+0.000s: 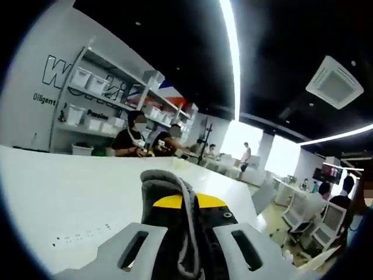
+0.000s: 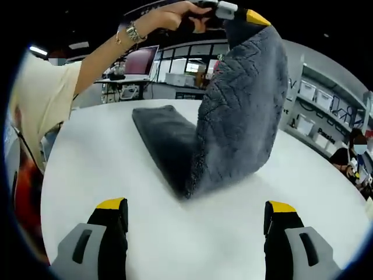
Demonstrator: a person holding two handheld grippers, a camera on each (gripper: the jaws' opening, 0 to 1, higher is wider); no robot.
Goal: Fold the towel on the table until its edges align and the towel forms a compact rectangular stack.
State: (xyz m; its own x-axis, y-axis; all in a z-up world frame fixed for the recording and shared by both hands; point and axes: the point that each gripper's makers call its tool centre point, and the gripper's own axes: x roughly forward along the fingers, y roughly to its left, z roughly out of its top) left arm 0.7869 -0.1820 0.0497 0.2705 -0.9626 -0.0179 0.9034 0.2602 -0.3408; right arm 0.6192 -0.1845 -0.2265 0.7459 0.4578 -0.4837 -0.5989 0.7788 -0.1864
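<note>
In the left gripper view, the left gripper point(image 1: 187, 245) is clenched on a bunched edge of the grey towel point(image 1: 169, 192), which sticks up between its jaws above the white table point(image 1: 70, 192).

In the right gripper view, the right gripper point(image 2: 195, 224) is released, jaws wide apart, just short of the towel point(image 2: 233, 122). One part of the towel lies flat on the table point(image 2: 105, 175); the other is lifted upright by the left gripper point(image 2: 233, 10).

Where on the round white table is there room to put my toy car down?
The round white table is bare between the open right gripper and the fluffy grey towel, and along the rim on either side. The middle is crowded: the left gripper lifts one towel end while the rest lies flat.
</note>
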